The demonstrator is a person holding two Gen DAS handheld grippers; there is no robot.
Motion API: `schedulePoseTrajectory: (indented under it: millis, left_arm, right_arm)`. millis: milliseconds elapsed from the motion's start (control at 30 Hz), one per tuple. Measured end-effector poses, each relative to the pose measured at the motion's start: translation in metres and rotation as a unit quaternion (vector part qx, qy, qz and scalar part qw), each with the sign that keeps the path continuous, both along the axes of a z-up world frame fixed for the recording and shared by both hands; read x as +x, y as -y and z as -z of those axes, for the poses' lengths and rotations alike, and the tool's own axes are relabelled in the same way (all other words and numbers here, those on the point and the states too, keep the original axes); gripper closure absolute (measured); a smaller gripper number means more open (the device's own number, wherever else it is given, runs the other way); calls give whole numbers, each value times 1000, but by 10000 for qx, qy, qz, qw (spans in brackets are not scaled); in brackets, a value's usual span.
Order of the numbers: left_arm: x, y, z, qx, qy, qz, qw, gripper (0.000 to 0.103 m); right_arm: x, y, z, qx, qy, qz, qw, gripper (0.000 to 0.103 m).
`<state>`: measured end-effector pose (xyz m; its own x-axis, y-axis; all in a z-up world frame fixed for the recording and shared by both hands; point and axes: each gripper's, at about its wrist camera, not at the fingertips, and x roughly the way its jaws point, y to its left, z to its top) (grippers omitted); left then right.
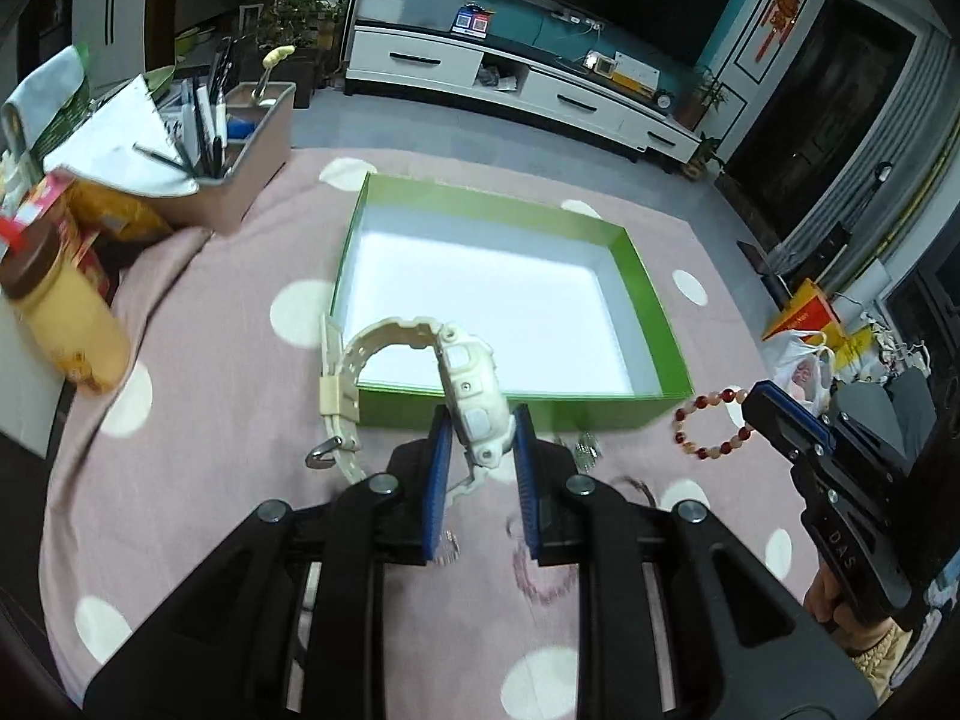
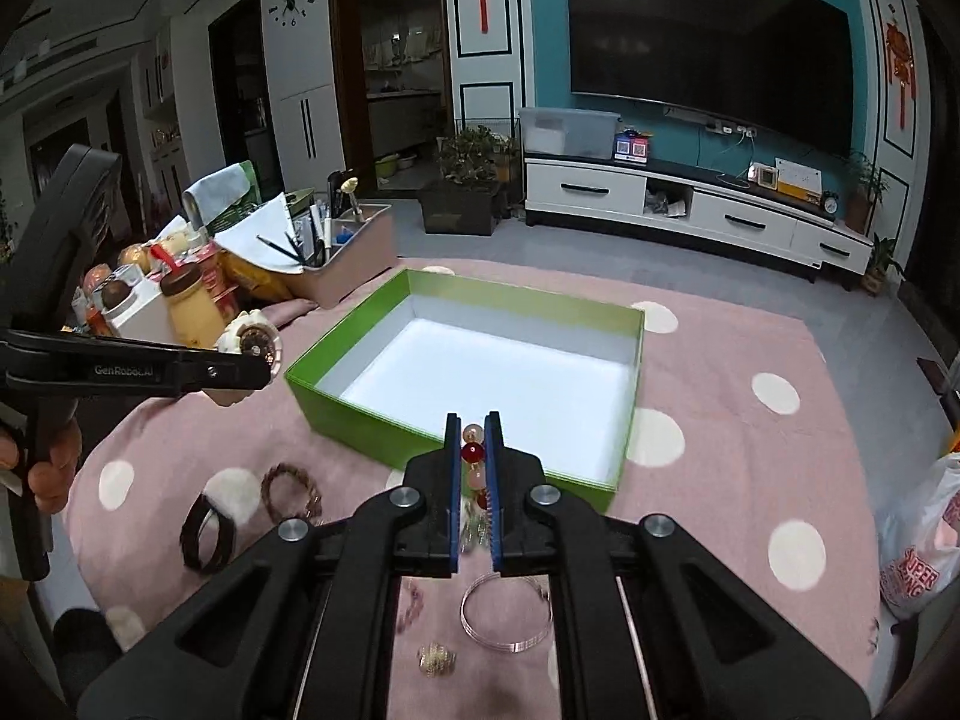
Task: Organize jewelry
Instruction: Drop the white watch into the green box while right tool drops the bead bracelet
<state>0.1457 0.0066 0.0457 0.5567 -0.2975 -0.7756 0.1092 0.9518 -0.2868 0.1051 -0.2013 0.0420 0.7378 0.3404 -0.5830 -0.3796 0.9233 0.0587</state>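
Observation:
My left gripper (image 1: 478, 420) is shut on a cream-white wristwatch (image 1: 471, 390), held above the pink cloth just before the near wall of the green box (image 1: 636, 264). The watch also shows in the right wrist view (image 2: 255, 342). My right gripper (image 2: 472, 420) is shut on a red-and-peach bead bracelet (image 2: 473, 453), near the green box's (image 2: 336, 396) front wall. In the left wrist view the bracelet (image 1: 714, 423) hangs from the right gripper (image 1: 757, 397). The box is empty, with a white floor.
On the cloth near me lie a dark bangle (image 2: 204, 531), a brown braided bracelet (image 2: 291, 489), a silver wire bangle (image 2: 506, 612) and a gold bead (image 2: 437, 658). A pen organizer (image 1: 240, 162), a yellow bottle (image 1: 69, 306) and snack packs stand at the left. A plastic bag (image 2: 924, 546) lies right.

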Motion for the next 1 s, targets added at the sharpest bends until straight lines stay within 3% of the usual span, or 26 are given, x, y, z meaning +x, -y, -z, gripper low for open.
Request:
schedulePoseTrajectory:
  millis: [267, 533, 600, 633, 667, 1000]
  left_arm:
    - [56, 11, 14, 82, -139, 33, 9999, 83]
    - [99, 27, 48, 315, -469, 16, 9984, 82]
    - [102, 30, 53, 348, -521, 46, 9980, 62]
    - [102, 31, 54, 337, -507, 59, 9981, 55]
    - [101, 32, 53, 357, -470, 43, 9982, 42]
    - [63, 16, 38, 412, -221, -60, 9989, 30]
  right_arm:
    - [57, -8, 9, 85, -149, 122, 9998, 96]
    - [103, -6, 43, 218, -613, 250, 9976, 94]
    - [107, -4, 48, 253, -696, 319, 9967, 79]
    - [108, -2, 49, 282, -728, 354, 9963, 64]
    - [107, 0, 49, 334, -725, 371, 9961, 57]
    - [64, 39, 30, 618, -507, 547, 9953, 54]
